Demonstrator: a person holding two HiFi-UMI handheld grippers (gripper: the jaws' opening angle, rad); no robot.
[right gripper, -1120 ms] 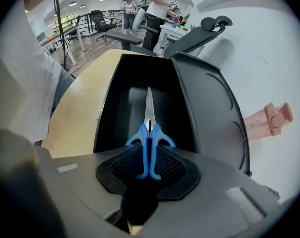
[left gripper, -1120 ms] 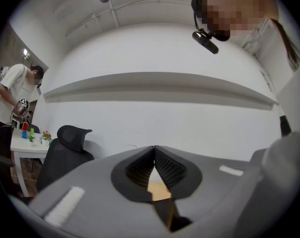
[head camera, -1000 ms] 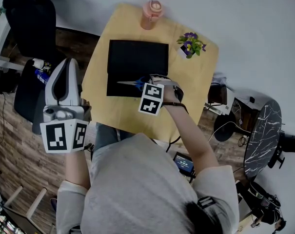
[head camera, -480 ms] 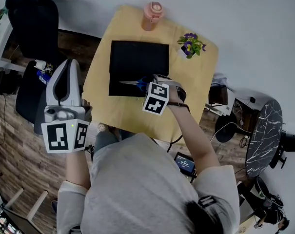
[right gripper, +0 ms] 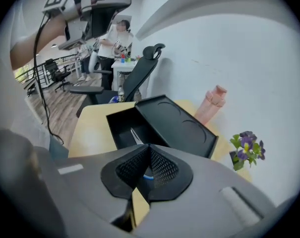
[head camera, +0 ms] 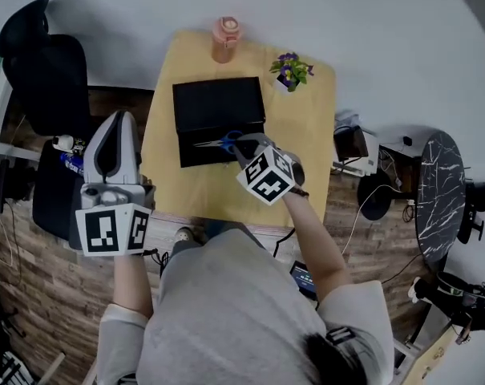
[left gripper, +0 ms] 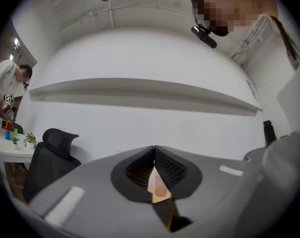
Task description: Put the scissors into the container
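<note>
The right gripper (head camera: 242, 144) had its fingers pinched on the scissors (head camera: 216, 142), held over the near part of the black container (head camera: 218, 103). Next, I think, it should lower them and let go. The left gripper (head camera: 121, 120), off to the left, was closed on nothing.

Scissors (right gripper: 135, 134) handles mostly hid behind R gripper (right gripper: 150, 148).

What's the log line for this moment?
left gripper shut, empty | right gripper shut on scissors | blade over container | not yet released
</note>
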